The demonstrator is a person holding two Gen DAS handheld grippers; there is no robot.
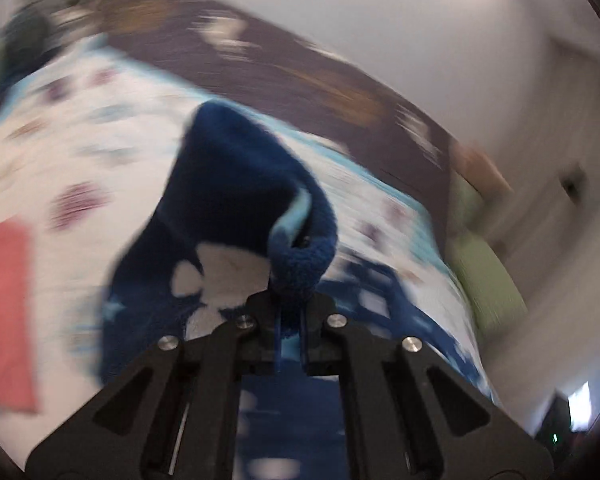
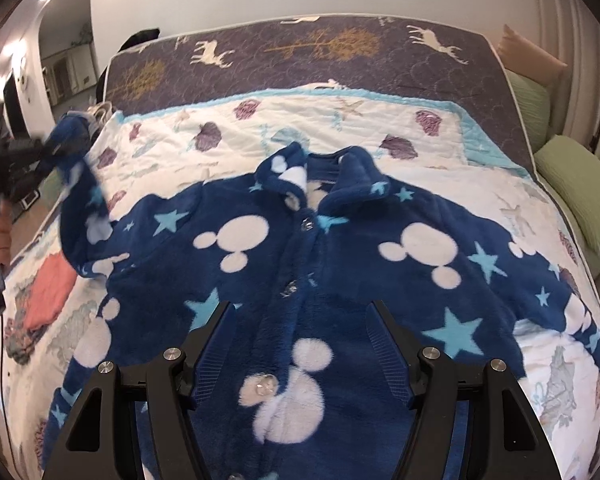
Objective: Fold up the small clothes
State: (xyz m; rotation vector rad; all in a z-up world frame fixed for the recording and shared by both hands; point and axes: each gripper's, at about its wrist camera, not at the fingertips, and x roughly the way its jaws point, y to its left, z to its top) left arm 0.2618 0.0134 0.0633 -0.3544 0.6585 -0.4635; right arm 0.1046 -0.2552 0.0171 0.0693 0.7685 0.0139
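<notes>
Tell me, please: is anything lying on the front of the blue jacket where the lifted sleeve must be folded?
Nothing visible lies there. The left tool holds the sleeve raised beside the jacket. The right tool hovers open above the jacket's front and could obstruct the fold.

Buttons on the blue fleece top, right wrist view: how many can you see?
3, down the front of the fleece top: upper button, middle button, lower button. More may be hidden lower down.
</notes>
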